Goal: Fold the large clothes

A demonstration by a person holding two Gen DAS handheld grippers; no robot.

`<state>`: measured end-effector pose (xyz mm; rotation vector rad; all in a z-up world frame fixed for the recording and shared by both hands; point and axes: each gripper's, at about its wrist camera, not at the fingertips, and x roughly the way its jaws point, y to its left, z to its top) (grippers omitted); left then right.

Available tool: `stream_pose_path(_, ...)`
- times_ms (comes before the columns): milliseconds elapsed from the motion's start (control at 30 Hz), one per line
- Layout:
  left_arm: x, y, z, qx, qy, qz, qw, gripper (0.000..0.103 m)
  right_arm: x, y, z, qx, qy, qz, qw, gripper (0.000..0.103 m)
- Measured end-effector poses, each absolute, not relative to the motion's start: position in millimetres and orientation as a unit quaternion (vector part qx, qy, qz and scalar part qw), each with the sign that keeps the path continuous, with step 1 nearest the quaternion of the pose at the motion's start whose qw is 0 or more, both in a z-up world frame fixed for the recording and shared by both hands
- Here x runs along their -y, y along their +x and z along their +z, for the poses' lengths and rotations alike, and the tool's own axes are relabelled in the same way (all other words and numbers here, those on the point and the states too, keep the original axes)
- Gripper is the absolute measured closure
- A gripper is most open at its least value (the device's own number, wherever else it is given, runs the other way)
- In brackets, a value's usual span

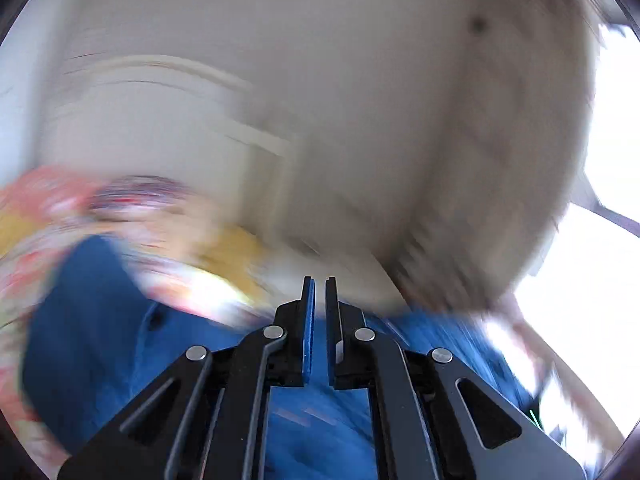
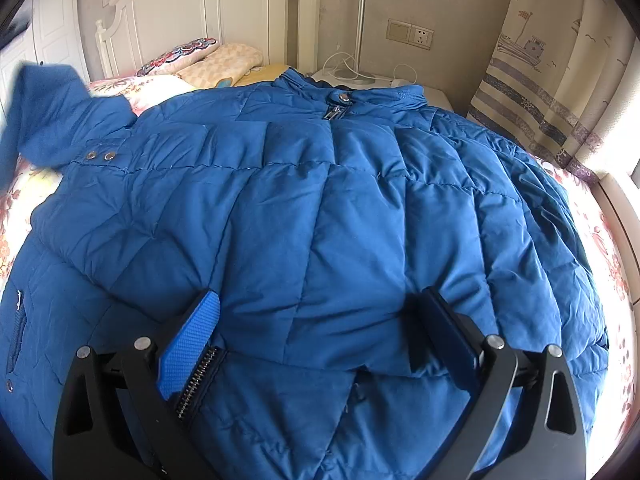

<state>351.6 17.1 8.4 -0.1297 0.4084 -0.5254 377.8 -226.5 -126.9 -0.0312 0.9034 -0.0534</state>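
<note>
A large blue quilted jacket (image 2: 320,208) lies spread on the bed, collar and zip pull at the far end. Its left sleeve (image 2: 60,120) is raised and blurred at the far left. My right gripper (image 2: 320,300) is open, its fingers (image 2: 196,340) standing wide on either side of a puffy fold low on the jacket. The left wrist view is heavily blurred by motion. There my left gripper (image 1: 320,284) is nearly shut, with only a narrow gap, and nothing shows between the tips. Blue jacket fabric (image 1: 100,320) lies under and behind it.
Floral bedding (image 2: 600,240) shows around the jacket. Pillows (image 2: 208,60) lie against the white headboard (image 2: 180,4). A nightstand (image 2: 440,98) with a lamp pole (image 2: 362,20) and cables stands behind the collar. A curtain (image 2: 540,80) hangs at the right by the window ledge.
</note>
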Motion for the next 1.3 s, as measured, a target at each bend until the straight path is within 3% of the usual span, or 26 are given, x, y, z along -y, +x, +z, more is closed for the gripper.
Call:
stream_pose_path(67,42.3,343.0,-17.4,-0.247,-0.02,-0.304,0.92,0.101,226.5,377.5,-126.9,-0.435,-0.013,-0.025,0.9,0.004)
stream_pose_path(200,82.4,340.4,-74.0,-0.331,-0.013,-0.308,0.892,0.1,227.4,377.0,-126.2,-0.433,-0.006,-0.021,0.901,0.004)
stream_pose_path(333,15.4,335.2,-88.3,-0.381,-0.15,-0.275,0.87,0.1,229.4,376.6,-125.4,-0.431,0.003,-0.015,0.902,0.004)
stream_pose_path(433,-63.1,315.7,-88.1,-0.354,-0.241,-0.199,0.881,0.091,230.0,376.6,-125.3,-0.43,0.006,-0.013,0.903,0.004)
stream_pose_path(533,-130.6,290.8,-90.4,-0.332,-0.254,-0.117,0.901,0.091,229.2,376.8,-125.0,-0.429,0.003,-0.012,0.903,0.004)
stream_pose_path(667,-193.1,291.0,-107.1,-0.367,-0.292,-0.094,0.878,0.091,228.4,376.6,-125.5,-0.429,0.002,-0.013,0.903,0.004)
stream_pose_path(967,-224.0,347.2,-155.0,-0.353,-0.427,-0.11,0.826,0.091,224.8,375.6,-125.8,-0.428,-0.005,-0.018,0.903,0.004)
stream_pose_path(1100,-209.6,339.6,-125.9,-0.309,-0.379,-0.134,0.862,0.099,225.6,375.5,-125.9,-0.428,-0.005,-0.018,0.904,0.004)
stream_pose_path(1300,-154.4,305.2,-8.0,-0.192,-0.295,-0.233,0.906,0.099,225.7,375.0,-125.7,-0.427,-0.005,-0.018,0.904,0.004)
